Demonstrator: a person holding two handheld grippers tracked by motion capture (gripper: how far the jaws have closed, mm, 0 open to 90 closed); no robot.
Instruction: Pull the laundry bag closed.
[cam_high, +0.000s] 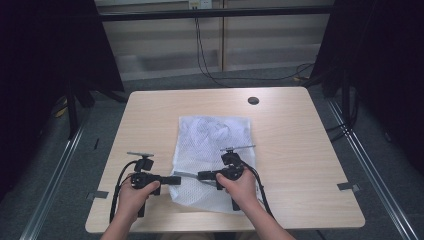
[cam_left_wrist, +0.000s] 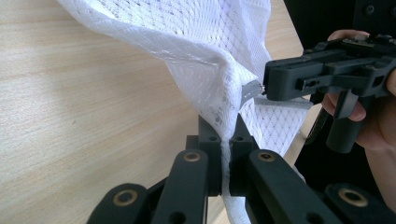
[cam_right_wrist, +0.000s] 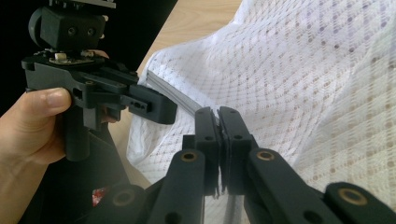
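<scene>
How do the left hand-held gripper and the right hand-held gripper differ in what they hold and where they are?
The left hand-held gripper is shut on the white mesh fabric, while the right hand-held gripper is shut on the grey strip at its edge. In the high view the left one is at the fabric's left edge; the right one is above the fabric. Both are black, shut, and point toward each other.

I count one white mesh bag (cam_high: 212, 160) lying on my one table (cam_high: 300, 150), one dark round hole (cam_high: 253, 100) beyond the bag, and two tongs, my left tongs (cam_high: 176, 180) and right tongs (cam_high: 202, 175), at the bag's near edge.
</scene>
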